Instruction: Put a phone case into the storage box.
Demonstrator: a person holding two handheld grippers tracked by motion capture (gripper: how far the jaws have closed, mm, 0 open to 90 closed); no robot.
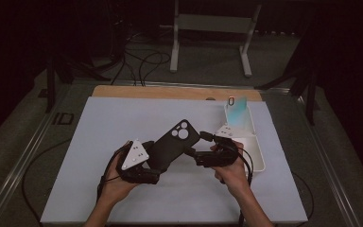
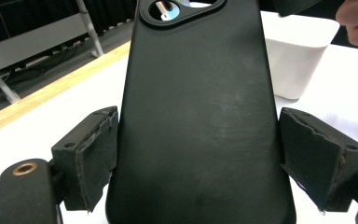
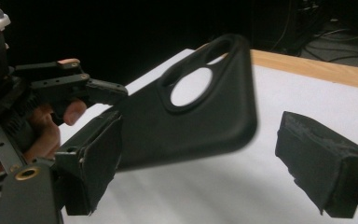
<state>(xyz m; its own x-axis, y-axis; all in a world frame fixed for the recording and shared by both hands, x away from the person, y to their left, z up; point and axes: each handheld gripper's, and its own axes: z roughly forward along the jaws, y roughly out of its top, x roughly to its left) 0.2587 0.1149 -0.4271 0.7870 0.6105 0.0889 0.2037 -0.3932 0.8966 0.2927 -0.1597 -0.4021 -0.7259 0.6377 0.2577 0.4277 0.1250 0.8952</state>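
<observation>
Grip comes first: your left gripper (image 1: 152, 161) clamps the phone case (image 1: 172, 143) by its long edges, lifting it off the table (image 1: 99, 142) (camera cutout free); your right gripper (image 1: 194, 153) waits spread beside its corner.

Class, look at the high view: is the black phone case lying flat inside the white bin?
No. The black phone case is held up over the white mat by the left tool, with the white bin off to its right.

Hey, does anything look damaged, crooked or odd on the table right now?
The foam pads on the left gripper look torn and frayed at their edges. The black phone case between its jaws looks intact.
</observation>
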